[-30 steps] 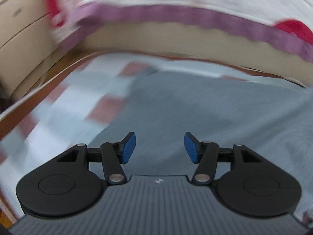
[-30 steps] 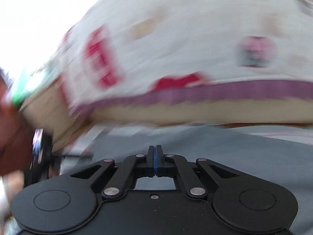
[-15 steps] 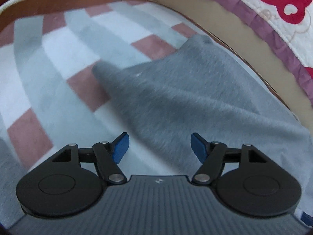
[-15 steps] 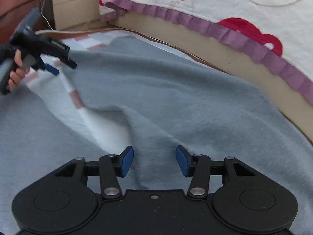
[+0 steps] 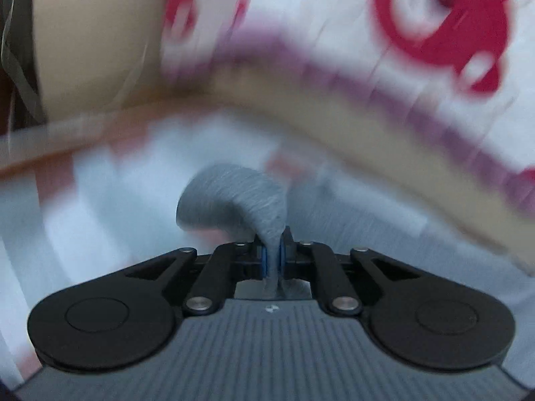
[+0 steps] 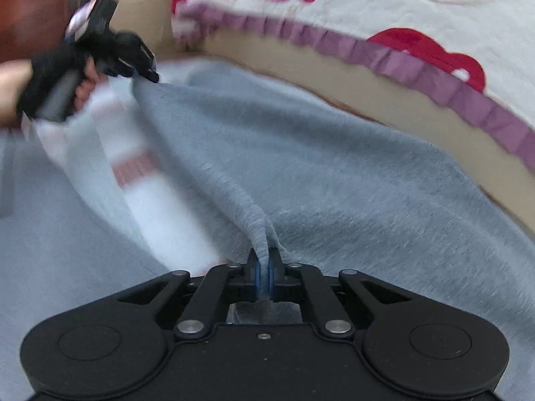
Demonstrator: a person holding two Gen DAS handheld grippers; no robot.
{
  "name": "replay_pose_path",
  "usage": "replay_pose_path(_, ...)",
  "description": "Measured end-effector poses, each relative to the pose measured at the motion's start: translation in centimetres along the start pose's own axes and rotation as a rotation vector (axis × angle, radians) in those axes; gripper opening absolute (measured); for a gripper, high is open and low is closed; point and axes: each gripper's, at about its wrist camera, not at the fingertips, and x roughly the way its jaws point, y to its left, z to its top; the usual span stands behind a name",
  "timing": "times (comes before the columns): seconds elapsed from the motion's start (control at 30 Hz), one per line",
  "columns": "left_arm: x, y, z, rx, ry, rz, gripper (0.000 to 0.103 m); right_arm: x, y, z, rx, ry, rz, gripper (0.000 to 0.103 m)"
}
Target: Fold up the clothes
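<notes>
Only right view shows both grippers (image 6: pixel 263 280) pinching garment (image 6: pixel 301 173)

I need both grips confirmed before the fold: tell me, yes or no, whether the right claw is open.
No: in the right wrist view the right claw is shut, its blue pads pinching a ridge of the grey garment.
</notes>
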Motion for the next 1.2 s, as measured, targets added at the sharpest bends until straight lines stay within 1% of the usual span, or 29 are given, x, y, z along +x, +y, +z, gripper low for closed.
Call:
replay_pose_path(0.03, -1.2, -0.2, 0.8, 0.010, -0.033, 0.001, 0.007, -1.1, -0.6, 0.4, 0.043, -0.031, 0.042, 0.006)
replay_pose_path(0.07, -2.2, -0.4, 1.5, 0.011, -0.058, 0.006, 0.008, -2.1, -0.8, 0.7, 0.054, -0.041, 0.078, 0.006)
replay_pose_path(0.1, -3.0, -0.2, 1.7, -0.016, -0.053, 0.026, 0.014, -3.1, -1.1, 1.0, 0.066, -0.051, 0.114, 0.006)
replay_pose_path(0.13, -3.4, 0.2, 1.4, -0.053, -0.032, 0.046, 0.020, -3.3, -1.2, 0.9, 0.068, -0.023, 0.149, 0.006)
replay_pose_path(0.2, -2.8, 1.7, -0.4, -0.112, 0.058, 0.086, 0.033, -3.8, -1.3, 0.6, 0.074, 0.032, 0.220, 0.006)
replay_pose_path(0.23, -2.2, 2.6, -1.5, -0.135, 0.107, 0.103, 0.031, -4.0, -1.4, 0.4, 0.077, 0.060, 0.256, 0.006)
replay_pose_path(0.3, -0.7, 4.7, -4.2, -0.174, 0.198, 0.111, 0.031, -2.8, -1.3, -0.3, 0.078, 0.157, 0.269, 0.006)
replay_pose_path(0.33, -0.2, 5.6, -5.1, -0.198, 0.228, 0.111, 0.030, -2.2, -1.3, -0.7, 0.079, 0.206, 0.276, 0.006)
replay_pose_path(0.37, 0.1, 6.2, -5.7, -0.216, 0.242, 0.102, 0.028, -1.7, -1.3, -0.8, 0.093, 0.225, 0.263, 0.006)
replay_pose_path(0.4, 0.4, 6.8, -6.4, -0.233, 0.257, 0.093, 0.023, -1.3, -1.3, -0.9, 0.107, 0.244, 0.250, 0.006)
replay_pose_path(0.43, 0.7, 7.4, -7.0, -0.251, 0.271, 0.084, 0.014, -1.3, -1.3, -0.8, 0.117, 0.227, 0.242, 0.006)
replay_pose_path(0.47, 0.9, 7.8, -7.4, -0.255, 0.279, 0.076, 0.010, -1.7, -1.4, -0.5, 0.127, 0.196, 0.240, 0.006)
replay_pose_path(0.5, 0.7, 7.5, -7.0, -0.211, 0.262, 0.070, 0.005, -2.0, -1.4, -0.1, 0.138, 0.166, 0.238, 0.006)
replay_pose_path(0.57, 0.2, 6.3, -5.8, -0.105, 0.222, 0.082, 0.004, -3.3, -1.9, 0.7, 0.162, 0.097, 0.271, 0.006)
replay_pose_path(0.63, -0.5, 4.8, -4.3, 0.014, 0.178, 0.108, 0.004, -4.7, -3.1, 1.2, 0.206, 0.060, 0.336, 0.007)
replay_pose_path(0.67, -1.0, 4.0, -3.5, 0.071, 0.163, 0.126, 0.004, -5.2, -3.7, 1.0, 0.236, 0.068, 0.397, 0.005)
replay_pose_path(0.7, -1.2, 3.5, -2.8, 0.096, 0.175, 0.144, 0.004, -5.7, -4.4, 0.8, 0.267, 0.077, 0.458, 0.005)
replay_pose_path(0.73, -1.2, 3.4, -2.4, 0.093, 0.205, 0.165, 0.005, -5.9, -4.2, 0.5, 0.250, 0.109, 0.479, 0.004)
replay_pose_path(0.77, -1.3, 3.6, -2.3, 0.066, 0.233, 0.183, 0.008, -6.0, -3.9, 0.1, 0.206, 0.146, 0.457, 0.004)
replay_pose_path(0.8, -1.3, 3.8, -2.1, 0.038, 0.261, 0.200, 0.011, -5.5, -3.7, 0.0, 0.199, 0.168, 0.457, 0.004)
replay_pose_path(0.87, -1.4, 4.2, -1.8, -0.011, 0.307, 0.233, 0.014, -4.5, -3.4, -0.3, 0.186, 0.213, 0.458, 0.004)
replay_pose_path(0.9, -1.7, 4.2, -1.7, -0.013, 0.284, 0.239, 0.021, -4.0, -3.2, -0.5, 0.179, 0.235, 0.458, 0.004)
replay_pose_path(0.93, -1.8, 3.8, -1.5, -0.004, 0.251, 0.239, 0.036, -3.5, -3.1, -0.6, 0.172, 0.258, 0.458, 0.004)
replay_pose_path(1.0, -2.1, 3.0, -1.2, 0.013, 0.183, 0.240, 0.051, -2.6, -2.7, -0.9, 0.159, 0.303, 0.458, 0.005)
replay_pose_path(1.03, -2.0, 2.6, -1.0, 0.020, 0.157, 0.229, 0.055, -2.1, -2.5, -1.0, 0.152, 0.325, 0.458, 0.005)
replay_pose_path(1.1, -0.5, 0.9, -0.1, 0.028, 0.162, 0.126, 0.060, -2.4, -1.8, -1.1, 0.125, 0.332, 0.468, 0.008)
replay_pose_path(1.13, 0.6, -0.2, 0.4, 0.037, 0.180, 0.080, 0.066, -2.5, -1.8, -1.2, 0.135, 0.334, 0.475, 0.009)
replay_pose_path(1.2, 3.9, -2.4, 1.3, 0.052, 0.237, -0.003, 0.068, -3.0, -2.0, -1.3, 0.176, 0.329, 0.536, 0.009)
